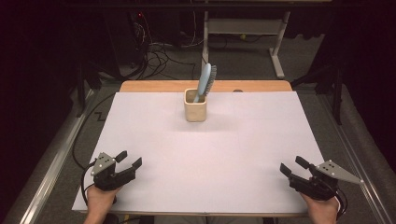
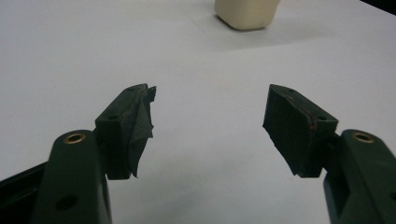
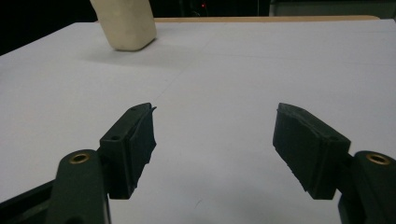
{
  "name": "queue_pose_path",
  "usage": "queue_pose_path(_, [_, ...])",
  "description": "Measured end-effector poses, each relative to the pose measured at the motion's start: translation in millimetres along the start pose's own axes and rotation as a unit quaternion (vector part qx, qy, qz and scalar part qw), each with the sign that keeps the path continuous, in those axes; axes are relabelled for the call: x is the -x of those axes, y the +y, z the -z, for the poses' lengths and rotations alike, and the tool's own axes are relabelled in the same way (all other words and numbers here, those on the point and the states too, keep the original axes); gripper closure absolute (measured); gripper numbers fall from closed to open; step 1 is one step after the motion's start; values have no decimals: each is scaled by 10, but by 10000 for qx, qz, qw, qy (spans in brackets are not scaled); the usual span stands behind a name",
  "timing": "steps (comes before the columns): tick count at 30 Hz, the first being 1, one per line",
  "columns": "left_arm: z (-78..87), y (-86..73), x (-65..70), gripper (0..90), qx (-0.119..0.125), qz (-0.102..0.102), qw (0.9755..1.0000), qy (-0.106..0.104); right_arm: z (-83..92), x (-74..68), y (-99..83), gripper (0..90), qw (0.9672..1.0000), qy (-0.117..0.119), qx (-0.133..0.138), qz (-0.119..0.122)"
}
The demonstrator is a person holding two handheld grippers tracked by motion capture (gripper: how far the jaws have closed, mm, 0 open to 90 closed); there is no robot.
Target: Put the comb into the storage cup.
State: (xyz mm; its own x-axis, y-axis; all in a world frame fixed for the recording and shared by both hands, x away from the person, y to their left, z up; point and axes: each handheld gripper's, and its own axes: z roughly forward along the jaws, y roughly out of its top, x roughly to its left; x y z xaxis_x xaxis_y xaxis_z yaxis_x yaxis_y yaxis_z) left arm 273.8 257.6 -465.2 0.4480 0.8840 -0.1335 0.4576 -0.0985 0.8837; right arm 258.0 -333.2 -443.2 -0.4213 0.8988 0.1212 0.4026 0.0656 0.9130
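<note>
A cream square cup point(image 1: 195, 105) stands at the far middle of the white sheet point(image 1: 210, 154), with a light blue hairbrush point(image 1: 205, 81) leaning upright in it, bristles to the right. My left gripper point(image 1: 129, 159) rests near the front left corner, open, nothing between its jaws. My right gripper point(image 1: 293, 166) rests near the front right corner, open and empty too. The cup's base point(image 2: 246, 14) shows far ahead in the left gripper view point(image 2: 209, 122), and the cup point(image 3: 125, 24) sits at the upper left in the right gripper view point(image 3: 215, 140).
A wooden table edge point(image 1: 205, 86) shows behind the white sheet. Beyond it are cables point(image 1: 159, 56) on the floor and a desk frame point(image 1: 275, 46). Metal rails run along both sides of the table.
</note>
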Motion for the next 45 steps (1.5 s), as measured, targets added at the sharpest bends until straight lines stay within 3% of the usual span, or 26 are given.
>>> queue_pose_path(18, [25, 1, -6, 330, 66, 41, 10000, -10, 32, 27, -112, 268, 9999, -56, 136, -57])
queue_pose_path(32, [16, -1, -1, 332, 19, 38, 10000, -26, 58, 2, -209, 279, 9997, -82, 215, 94])
queue_pose_path(45, [21, -4, 3, 332, 16, 44, 10000, -36, 50, -4, -244, 280, 9998, -60, 199, 45])
